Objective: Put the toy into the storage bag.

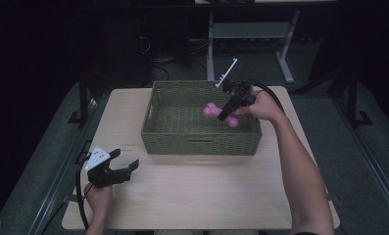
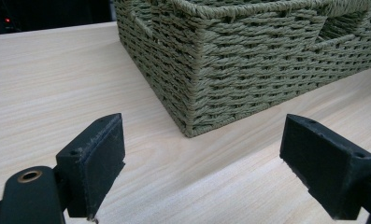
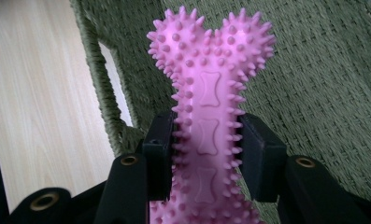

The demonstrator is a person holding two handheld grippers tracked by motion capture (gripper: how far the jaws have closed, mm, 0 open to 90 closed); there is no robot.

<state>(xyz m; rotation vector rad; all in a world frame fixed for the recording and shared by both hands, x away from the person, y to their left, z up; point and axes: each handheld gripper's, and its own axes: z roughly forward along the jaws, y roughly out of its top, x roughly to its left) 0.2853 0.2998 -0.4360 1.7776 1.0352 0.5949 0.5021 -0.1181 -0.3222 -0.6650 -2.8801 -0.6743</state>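
Observation:
A pink spiky bone toy [image 1: 213, 112] hangs over the inside of a green woven basket [image 1: 158, 132] at the table's back middle. My right gripper [image 1: 228, 112] is shut on the toy's shaft, reaching into the basket from its right side. In the right gripper view the toy [image 3: 210, 98] stands up between the pads [image 3: 160, 154], its knobbed end over the basket's floor [image 3: 323, 93]. My left gripper [image 1: 126, 165] rests open near the table's front left corner, with nothing between its jaws. The left gripper view has that gripper [image 2: 202, 168] facing the basket's near corner [image 2: 192, 88].
The basket has a handle slot [image 3: 113, 93] in its side wall. Light wooden tabletop [image 1: 206, 191] stretches in front of the basket. Behind the table stand a grey metal frame [image 1: 251, 34] and dark floor with cables.

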